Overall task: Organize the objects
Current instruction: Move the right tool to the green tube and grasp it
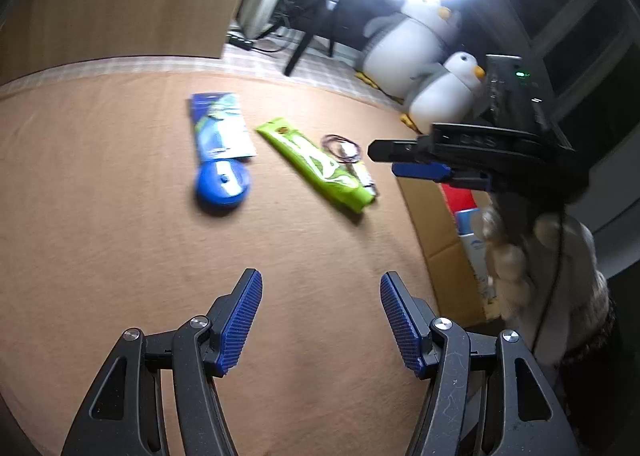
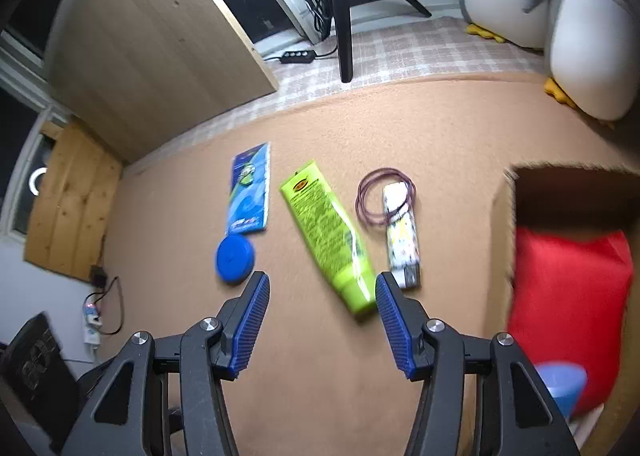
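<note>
- A tan mat (image 2: 320,376) is spread over the floor, and five loose things are still laid out on it in a row.
- A cardboard box (image 2: 502,223) is set at the mat's right edge; a red pack (image 2: 568,308) and a blue-topped item (image 2: 562,382) are already stowed inside, so part of the sorting appears done.
- A green tube (image 2: 326,236) is laid at a slant near the middle of the row, just ahead of the right gripper (image 2: 322,320), whose jaws are spread with nothing between them.
- A blue card pack (image 2: 248,191) is seen at the left end of the row, with a round blue disc (image 2: 235,258) touching its near end.
- A small white packet (image 2: 402,240) is placed beside the tube, nearer the box, with a ring of thin purple bands (image 2: 362,195) looped over its far end.
- The left gripper (image 1: 320,320) is held above bare mat, well short of the row, jaws spread and empty.
- Nothing is gripped by either gripper; five things appear left to be stowed, and the tube is judged the likeliest next pick.
</note>
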A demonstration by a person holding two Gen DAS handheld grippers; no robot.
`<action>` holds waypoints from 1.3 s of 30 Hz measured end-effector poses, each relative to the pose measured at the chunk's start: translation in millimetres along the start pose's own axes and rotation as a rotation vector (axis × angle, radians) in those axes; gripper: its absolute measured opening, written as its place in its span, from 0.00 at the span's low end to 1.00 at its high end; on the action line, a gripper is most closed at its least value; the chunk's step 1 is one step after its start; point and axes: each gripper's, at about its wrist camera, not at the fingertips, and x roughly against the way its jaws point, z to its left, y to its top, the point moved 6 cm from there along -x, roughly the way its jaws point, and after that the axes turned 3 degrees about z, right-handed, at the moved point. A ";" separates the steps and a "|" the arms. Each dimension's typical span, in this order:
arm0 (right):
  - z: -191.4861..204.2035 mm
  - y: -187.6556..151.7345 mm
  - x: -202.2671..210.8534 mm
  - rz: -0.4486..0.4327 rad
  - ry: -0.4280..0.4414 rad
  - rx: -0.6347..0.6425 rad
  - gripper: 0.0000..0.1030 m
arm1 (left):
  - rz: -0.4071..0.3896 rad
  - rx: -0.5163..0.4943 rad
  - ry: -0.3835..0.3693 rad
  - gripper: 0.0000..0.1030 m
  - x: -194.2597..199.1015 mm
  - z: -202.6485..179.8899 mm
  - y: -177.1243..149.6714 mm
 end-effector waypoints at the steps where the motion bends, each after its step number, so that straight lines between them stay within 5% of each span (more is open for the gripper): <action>1: 1.5 4.5 -6.8 0.008 -0.006 0.002 0.50 | -0.001 0.005 0.003 0.63 1.8 2.7 -1.4; 17: 1.1 16.9 -70.5 0.112 -0.144 0.043 0.36 | -0.002 0.070 0.020 0.63 12.0 37.2 -9.3; 24: 6.6 0.3 -73.2 0.140 -0.101 0.042 0.23 | 0.013 0.070 0.011 0.63 2.0 34.0 -5.7; 39: 12.3 -75.5 -63.1 0.196 0.082 -0.056 0.20 | 0.092 -0.004 -0.032 0.63 -31.2 -3.8 -19.5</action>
